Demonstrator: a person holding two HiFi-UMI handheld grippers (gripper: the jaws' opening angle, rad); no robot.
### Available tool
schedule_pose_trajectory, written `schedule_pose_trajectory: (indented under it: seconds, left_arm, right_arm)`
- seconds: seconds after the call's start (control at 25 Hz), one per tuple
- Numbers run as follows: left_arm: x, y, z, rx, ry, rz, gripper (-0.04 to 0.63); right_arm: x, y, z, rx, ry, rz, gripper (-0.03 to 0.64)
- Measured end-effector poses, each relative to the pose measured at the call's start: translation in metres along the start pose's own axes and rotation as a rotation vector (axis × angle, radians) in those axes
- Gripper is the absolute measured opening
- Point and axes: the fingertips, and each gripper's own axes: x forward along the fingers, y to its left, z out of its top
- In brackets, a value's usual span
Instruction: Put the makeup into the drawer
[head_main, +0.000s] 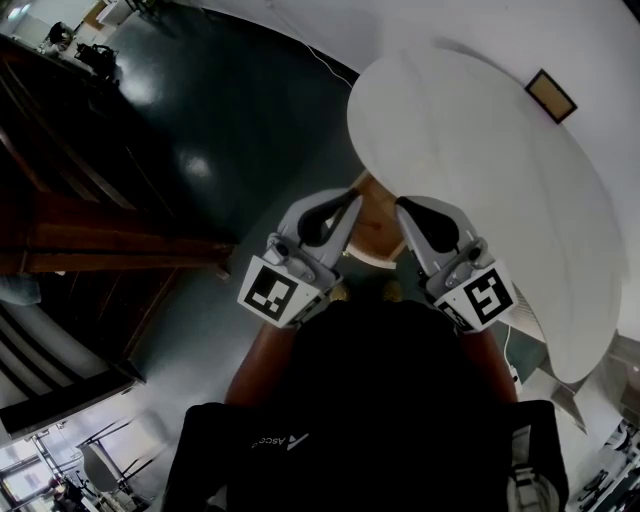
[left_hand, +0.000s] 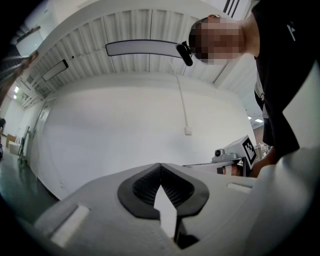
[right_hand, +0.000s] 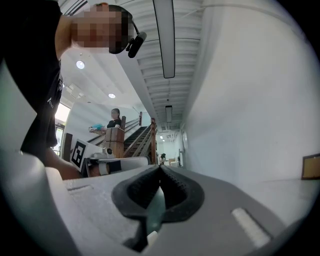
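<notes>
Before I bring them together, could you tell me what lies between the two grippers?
In the head view, only a tan wooden piece shows between the left gripper and the right gripper.

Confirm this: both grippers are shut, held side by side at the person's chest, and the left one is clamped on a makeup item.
Wrong on one point: the left gripper is shut on nothing; the left gripper view shows its jaws meeting at the tips, nothing between. The rest stands, the right gripper shut too.
</notes>
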Motion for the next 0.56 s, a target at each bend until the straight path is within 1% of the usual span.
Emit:
schedule_pose_trajectory:
  seconds: [0.32,0.56]
  left_arm:
    - [-0.004,0.0035,-0.0005,0.012,-0.003,0.007,0.011]
    - [-0.0074,0.0044,0.0046,0.0,-0.02,0.007,0.01]
  right_arm:
    - [0.0028,0.0054,-0.0036,-0.005,0.015,0.011,0.003]
    - [0.0057,0.0095,-0.0027,-0.012,0.019,0.015,0.003]
